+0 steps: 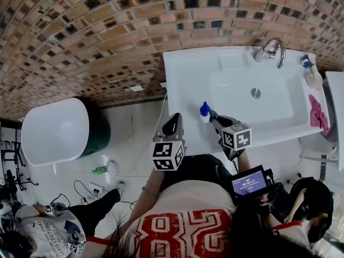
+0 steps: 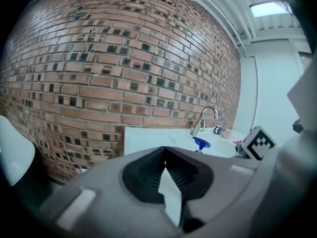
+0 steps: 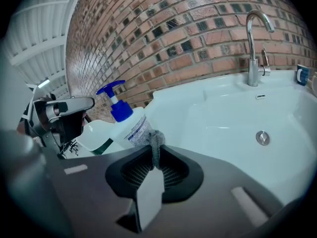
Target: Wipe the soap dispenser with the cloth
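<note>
The soap dispenser (image 3: 130, 129), a white bottle with a blue pump, stands upright on the near left corner of the white counter (image 1: 183, 74), left of the sink basin (image 1: 269, 104). The right tool (image 3: 154, 155) sits low against the bottle's right side, its jaws closed on a small wad of grey cloth (image 3: 155, 140). The wad lies at the bottle's lower body, touching it or just beside it; I cannot tell which. The left tool (image 2: 165, 152) hangs off the counter's near left edge with its jaws together and nothing between them, so the bottle is not being steadied.

By my reading, the cloth has been fetched and brought to the dispenser, and wiping is at most just begun. The pump, the neck and the bottle's left and far sides look left to do. A faucet (image 1: 274, 50) stands at the far side, and a pink rag (image 1: 318, 114) lies at the counter's right end.
</note>
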The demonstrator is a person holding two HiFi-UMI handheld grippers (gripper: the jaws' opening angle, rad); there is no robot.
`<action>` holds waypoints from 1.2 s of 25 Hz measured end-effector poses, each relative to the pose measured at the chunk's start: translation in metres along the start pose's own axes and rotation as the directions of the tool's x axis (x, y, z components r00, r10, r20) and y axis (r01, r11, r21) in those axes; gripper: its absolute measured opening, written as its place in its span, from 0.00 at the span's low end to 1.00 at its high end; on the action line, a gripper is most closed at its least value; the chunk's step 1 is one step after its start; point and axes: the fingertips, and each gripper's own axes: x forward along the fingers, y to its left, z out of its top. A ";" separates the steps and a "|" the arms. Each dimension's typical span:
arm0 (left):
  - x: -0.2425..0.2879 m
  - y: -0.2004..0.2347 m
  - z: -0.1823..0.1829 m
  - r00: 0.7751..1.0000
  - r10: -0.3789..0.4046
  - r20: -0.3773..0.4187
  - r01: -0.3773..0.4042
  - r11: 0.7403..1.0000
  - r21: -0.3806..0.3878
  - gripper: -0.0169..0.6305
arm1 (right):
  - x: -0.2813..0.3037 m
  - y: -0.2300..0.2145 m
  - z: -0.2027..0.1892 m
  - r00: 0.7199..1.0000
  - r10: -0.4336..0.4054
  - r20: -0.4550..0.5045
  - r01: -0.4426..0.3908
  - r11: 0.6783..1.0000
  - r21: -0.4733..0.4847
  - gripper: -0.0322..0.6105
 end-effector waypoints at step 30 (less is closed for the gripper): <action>-0.010 0.022 0.001 0.995 0.101 0.006 -0.100 0.995 -0.029 0.03 | 0.036 -0.023 0.012 0.997 0.044 -0.057 -0.045 0.999 -0.023 0.13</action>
